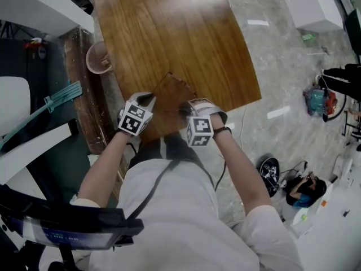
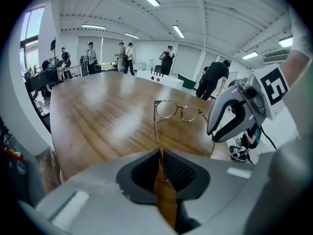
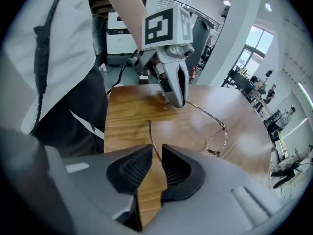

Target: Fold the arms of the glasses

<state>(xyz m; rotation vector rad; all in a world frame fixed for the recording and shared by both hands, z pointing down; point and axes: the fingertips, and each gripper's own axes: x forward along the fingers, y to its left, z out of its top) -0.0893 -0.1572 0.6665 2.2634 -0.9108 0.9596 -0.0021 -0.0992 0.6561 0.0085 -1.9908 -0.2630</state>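
Pointing both arms back across a wooden table (image 1: 169, 33) toward the person, the open wire-framed glasses (image 2: 178, 112) face away, the left gripper (image 2: 160, 153) pinched tight on one arm (image 2: 156, 131), the right gripper (image 3: 155, 148) narrowed but slack around the other arm (image 3: 150, 131).

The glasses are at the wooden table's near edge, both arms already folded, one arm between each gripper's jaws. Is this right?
The arms are not folded: both stand open. The left gripper view shows one arm running straight back from the glasses into the left gripper; the right gripper view shows the other reaching the right gripper. The rest holds.
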